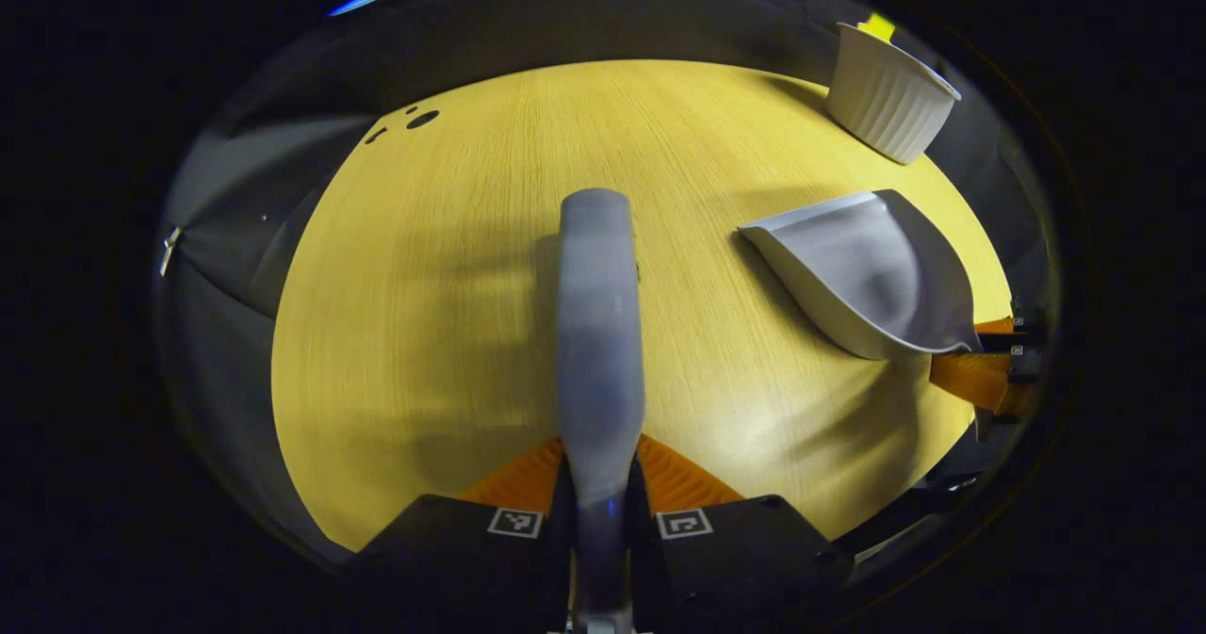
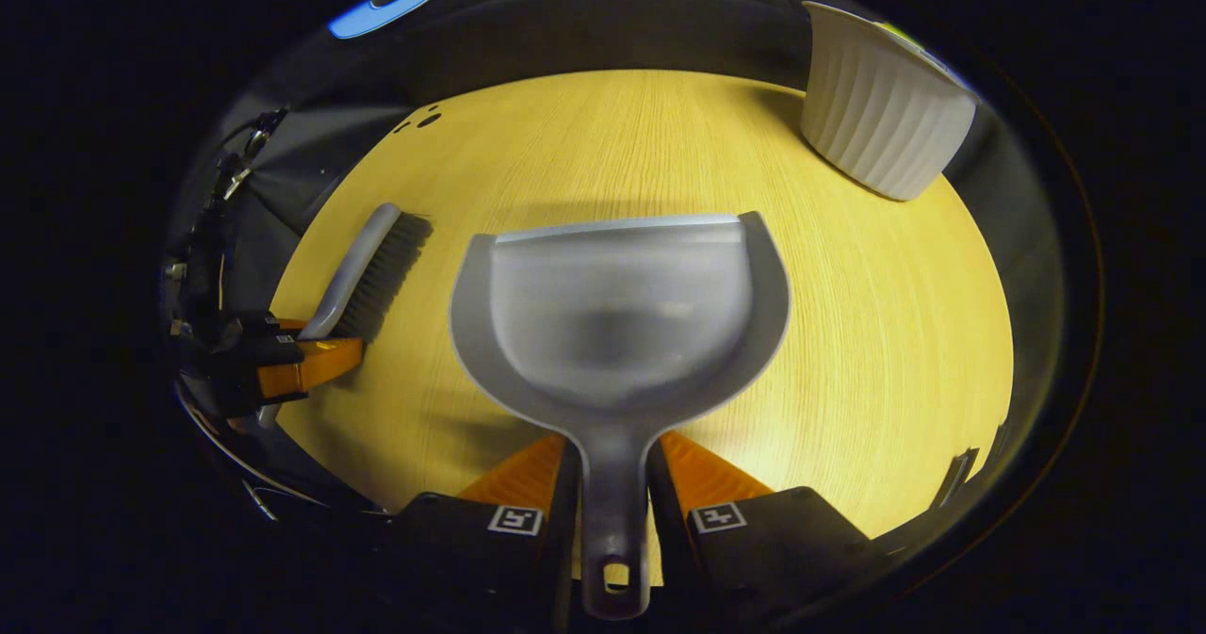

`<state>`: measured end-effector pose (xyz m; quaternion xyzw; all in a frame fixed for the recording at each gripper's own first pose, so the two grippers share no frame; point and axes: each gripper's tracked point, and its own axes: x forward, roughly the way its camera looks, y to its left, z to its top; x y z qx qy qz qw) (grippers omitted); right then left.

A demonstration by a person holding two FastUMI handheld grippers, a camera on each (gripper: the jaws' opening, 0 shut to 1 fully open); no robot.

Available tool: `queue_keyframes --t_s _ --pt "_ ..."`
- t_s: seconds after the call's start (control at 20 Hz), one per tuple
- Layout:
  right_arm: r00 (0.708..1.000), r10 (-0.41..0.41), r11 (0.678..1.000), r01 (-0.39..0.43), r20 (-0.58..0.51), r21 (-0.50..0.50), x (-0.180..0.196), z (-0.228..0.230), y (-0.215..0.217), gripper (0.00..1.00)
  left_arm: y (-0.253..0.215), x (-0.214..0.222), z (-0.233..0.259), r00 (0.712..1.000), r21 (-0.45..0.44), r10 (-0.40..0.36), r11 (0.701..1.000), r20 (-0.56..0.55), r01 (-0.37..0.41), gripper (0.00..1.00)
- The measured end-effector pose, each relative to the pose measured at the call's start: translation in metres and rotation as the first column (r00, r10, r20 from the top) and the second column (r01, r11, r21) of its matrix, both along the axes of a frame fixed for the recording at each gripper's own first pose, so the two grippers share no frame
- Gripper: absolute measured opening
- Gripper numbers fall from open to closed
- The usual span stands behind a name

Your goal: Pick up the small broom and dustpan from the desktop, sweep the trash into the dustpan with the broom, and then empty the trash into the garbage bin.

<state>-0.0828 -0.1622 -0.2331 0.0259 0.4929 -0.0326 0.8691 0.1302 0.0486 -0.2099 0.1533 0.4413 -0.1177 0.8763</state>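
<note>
My left gripper is shut on the handle of the small grey broom, which points away from me over the yellow round table. In the right gripper view the broom shows its dark bristles facing the dustpan, with the left gripper at its near end. My right gripper is shut on the handle of the grey dustpan, whose pan lies low over the tabletop with its lip facing away. The dustpan sits right of the broom, and its pan looks empty. Small dark specks lie at the table's far left edge.
A white ribbed bin stands at the table's far right edge, also seen as the bin beyond the dustpan. Black cloth surrounds the table. Bare wood lies between broom and dustpan.
</note>
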Motion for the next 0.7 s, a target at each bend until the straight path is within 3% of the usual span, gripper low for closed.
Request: queue_keyframes --t_s 0.05,0.15,0.2,0.25,0.35,0.5,0.55,0.6,0.7 --pt "1.000 -0.007 1.000 0.007 -0.002 -0.004 -0.002 -0.001 0.002 0.53 0.002 0.001 0.004 1.000 -0.003 0.002 1.000 0.015 -0.002 0.31" --pt "0.999 -0.037 0.999 0.037 0.017 0.008 0.001 -0.001 0.001 0.92 0.004 -0.002 0.010 0.999 -0.018 -0.001 1.000 0.037 0.001 0.36" --pt "0.998 -0.055 0.998 0.054 0.032 0.022 0.004 0.003 0.002 0.95 0.005 -0.007 0.015 0.999 -0.033 -0.004 0.999 0.045 0.005 0.41" --pt "0.996 -0.075 0.997 0.073 0.049 0.035 0.005 0.006 0.004 1.00 0.006 -0.009 0.017 0.999 -0.050 -0.006 0.999 0.054 0.008 0.58" --pt "0.993 -0.092 0.995 0.089 0.074 0.041 0.005 0.015 0.004 0.99 0.006 -0.015 0.026 0.996 -0.079 -0.014 0.997 0.090 0.021 0.84" --pt "0.985 -0.102 0.995 0.099 0.136 0.031 0.007 0.034 0.004 0.99 0.006 -0.018 0.046 0.982 -0.089 -0.025 0.995 0.188 0.042 0.87" --pt "0.980 -0.106 0.994 0.104 0.170 0.022 0.007 0.044 0.004 0.99 0.003 -0.023 0.060 0.974 -0.102 -0.033 0.993 0.225 0.057 0.97" --pt "0.972 -0.107 0.994 0.107 0.211 0.010 0.009 0.056 0.004 0.99 -0.001 -0.026 0.070 0.964 -0.116 -0.039 0.991 0.262 0.071 1.00" --pt "0.948 -0.094 0.995 0.104 0.303 -0.014 0.009 0.090 0.007 0.99 -0.010 -0.034 0.095 0.944 -0.150 -0.040 0.984 0.328 0.094 0.99"
